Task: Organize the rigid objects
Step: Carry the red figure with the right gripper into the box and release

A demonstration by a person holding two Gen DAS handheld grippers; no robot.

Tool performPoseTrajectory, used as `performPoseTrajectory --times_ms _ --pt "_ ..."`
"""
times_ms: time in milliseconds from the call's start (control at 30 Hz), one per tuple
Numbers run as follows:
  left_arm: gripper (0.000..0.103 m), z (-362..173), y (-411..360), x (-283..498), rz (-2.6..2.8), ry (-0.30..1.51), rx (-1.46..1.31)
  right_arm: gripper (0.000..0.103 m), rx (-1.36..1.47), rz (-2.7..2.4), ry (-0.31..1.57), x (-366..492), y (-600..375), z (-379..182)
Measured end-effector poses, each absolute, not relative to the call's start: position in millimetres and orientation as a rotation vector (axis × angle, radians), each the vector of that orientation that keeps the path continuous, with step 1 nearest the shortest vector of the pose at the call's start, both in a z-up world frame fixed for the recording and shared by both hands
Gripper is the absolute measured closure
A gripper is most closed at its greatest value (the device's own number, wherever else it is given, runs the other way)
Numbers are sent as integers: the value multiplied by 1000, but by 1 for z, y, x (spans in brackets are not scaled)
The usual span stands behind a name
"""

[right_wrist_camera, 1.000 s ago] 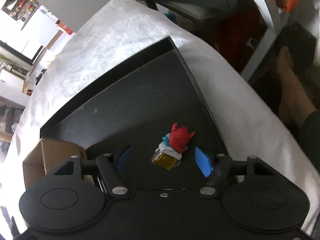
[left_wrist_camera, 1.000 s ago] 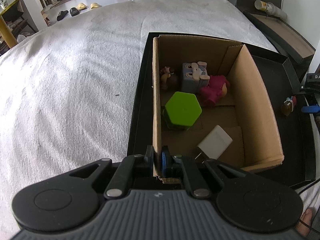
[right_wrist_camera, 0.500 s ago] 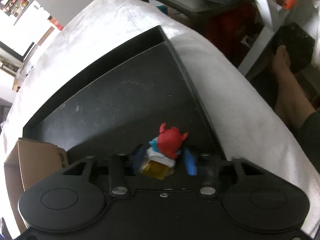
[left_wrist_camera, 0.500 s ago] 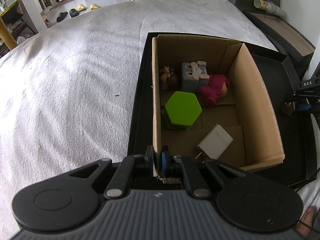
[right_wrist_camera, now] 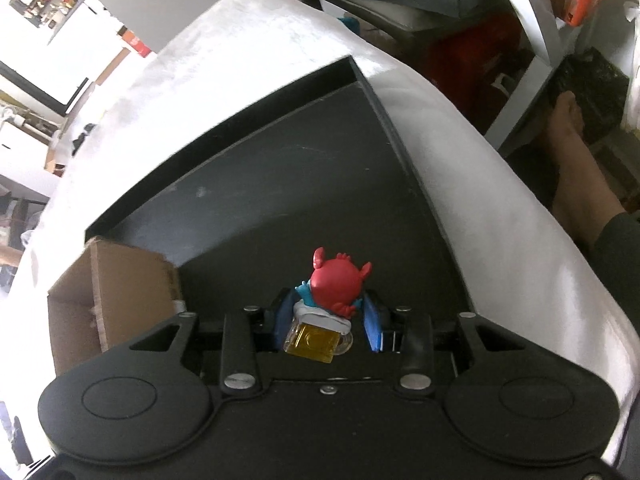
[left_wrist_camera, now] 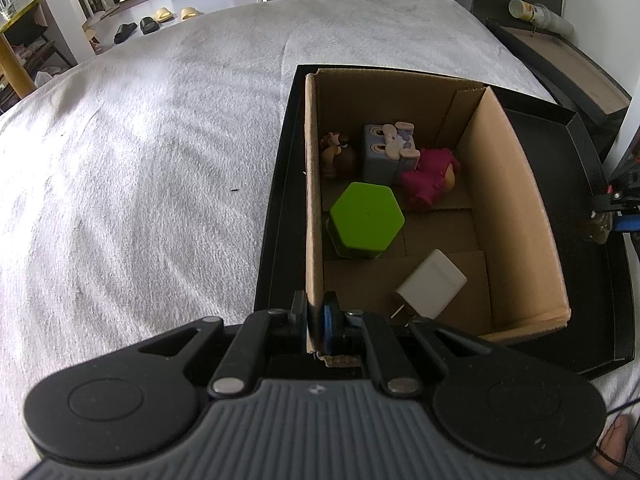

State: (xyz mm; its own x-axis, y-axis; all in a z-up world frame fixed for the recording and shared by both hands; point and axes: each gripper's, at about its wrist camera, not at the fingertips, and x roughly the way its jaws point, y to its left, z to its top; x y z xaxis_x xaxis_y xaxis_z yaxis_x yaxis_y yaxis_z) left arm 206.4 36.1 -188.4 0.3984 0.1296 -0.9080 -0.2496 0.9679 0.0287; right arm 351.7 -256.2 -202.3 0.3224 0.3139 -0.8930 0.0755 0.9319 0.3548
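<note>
Left wrist view: the left gripper (left_wrist_camera: 316, 320) fingers are pinching the cardboard box (left_wrist_camera: 516, 216) wall at six o'clock.

Right wrist view: the right gripper (right_wrist_camera: 329, 322) fingers are clamping the red figurine (right_wrist_camera: 338, 282) at six o'clock above the black tray (right_wrist_camera: 280, 184); it's probably light, stiff, slippery, best held by its yellow base.

Left wrist view: close above the cardboard box (left_wrist_camera: 516, 208), looking steeply down and across the bed.
Right wrist view: close over the black tray (right_wrist_camera: 280, 184), facing steeply down.
Shared: box (right_wrist_camera: 132, 280), tray (left_wrist_camera: 592, 280).
</note>
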Motion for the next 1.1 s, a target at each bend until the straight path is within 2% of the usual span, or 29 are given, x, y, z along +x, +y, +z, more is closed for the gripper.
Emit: performPoseTrajectory --times_ms 533,1100 --pt "96 -188 41 207 237 1131 -160 66 305 265 1179 328 -220 -143" --pt "96 -189 46 204 215 1118 -187 66 228 359 1150 311 -163 -111"
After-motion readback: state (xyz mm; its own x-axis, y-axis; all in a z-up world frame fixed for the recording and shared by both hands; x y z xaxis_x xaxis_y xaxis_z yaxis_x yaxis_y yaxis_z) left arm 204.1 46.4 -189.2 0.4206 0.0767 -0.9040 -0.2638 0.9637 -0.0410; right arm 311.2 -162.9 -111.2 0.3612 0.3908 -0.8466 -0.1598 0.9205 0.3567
